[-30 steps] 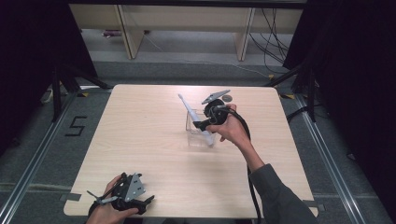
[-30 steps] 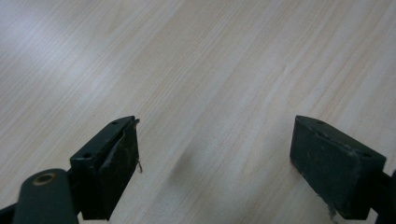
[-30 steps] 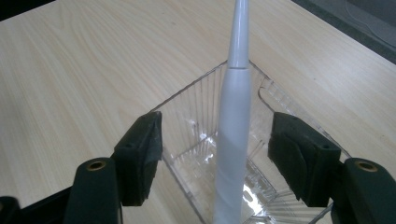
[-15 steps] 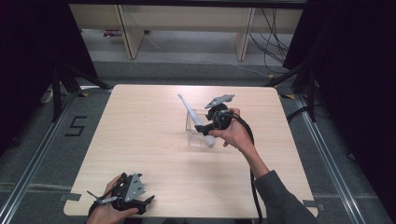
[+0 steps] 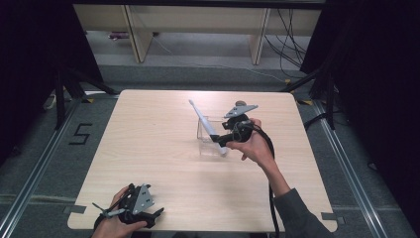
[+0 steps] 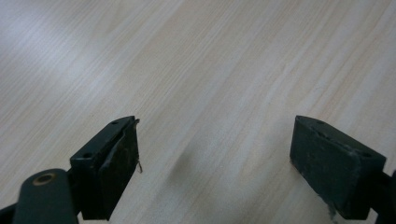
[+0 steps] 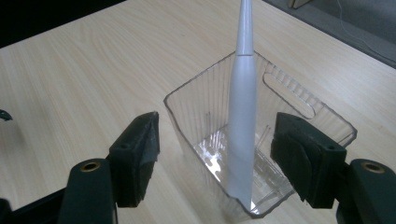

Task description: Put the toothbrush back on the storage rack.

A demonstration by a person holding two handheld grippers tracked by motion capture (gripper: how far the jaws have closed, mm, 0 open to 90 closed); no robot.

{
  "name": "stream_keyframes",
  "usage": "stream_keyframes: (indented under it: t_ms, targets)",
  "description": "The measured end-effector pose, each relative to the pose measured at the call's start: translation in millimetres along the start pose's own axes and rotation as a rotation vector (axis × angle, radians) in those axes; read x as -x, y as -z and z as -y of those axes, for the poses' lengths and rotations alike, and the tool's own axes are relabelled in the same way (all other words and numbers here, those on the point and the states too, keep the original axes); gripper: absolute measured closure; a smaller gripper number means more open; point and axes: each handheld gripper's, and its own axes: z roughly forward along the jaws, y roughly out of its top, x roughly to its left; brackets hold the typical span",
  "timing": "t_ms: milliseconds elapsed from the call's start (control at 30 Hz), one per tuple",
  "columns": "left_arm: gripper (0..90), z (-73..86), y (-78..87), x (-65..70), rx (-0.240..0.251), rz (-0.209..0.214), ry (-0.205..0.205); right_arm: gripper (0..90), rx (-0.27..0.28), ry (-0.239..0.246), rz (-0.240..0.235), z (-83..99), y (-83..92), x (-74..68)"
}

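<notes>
A clear plastic bin (image 5: pixel 202 145) stands at the middle of the table, and a white toothbrush (image 5: pixel 207 125) leans in it, head up and toward the far left. My right gripper (image 5: pixel 223 140) sits just right of the bin, pointing at it. In the right gripper view the jaws are open (image 7: pixel 215 158); the toothbrush handle (image 7: pixel 242 116) stands between them inside the bin (image 7: pixel 299 100), and neither pad touches it. My left gripper (image 5: pixel 148 214) rests at the near left corner of the table. Its jaws are open (image 6: pixel 215 158) over bare wood.
The wooden table (image 5: pixel 148 129) is bare apart from the bin. Shelving (image 5: pixel 198 25) and loose cables (image 5: pixel 292 44) lie on the floor beyond the far edge. A floor mark "5" (image 5: pixel 81 134) is to the left. Black drapes flank both sides.
My right gripper has drawn back from the bin a little, toward the near right. The toothbrush stays leaning in the bin. The left gripper has not moved.
</notes>
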Motion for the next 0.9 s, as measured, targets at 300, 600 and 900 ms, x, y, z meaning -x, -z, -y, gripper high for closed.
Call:
stream_keyframes:
  t_ms: [300,600,900]
  targets:
    - [15.1,-0.7,1.2,0.4,0.003,0.0,-0.005,32.6,-0.007,-0.034,0.005,19.1,4.8,4.8]
    - [15.1,-0.9,1.4,1.1,0.007,-0.008,-0.006,31.4,0.029,-0.033,0.022,29.5,11.3,7.2]
    - [15.1,-0.7,1.5,0.8,0.008,-0.009,-0.001,29.7,0.022,-0.021,0.016,33.4,14.3,2.3]
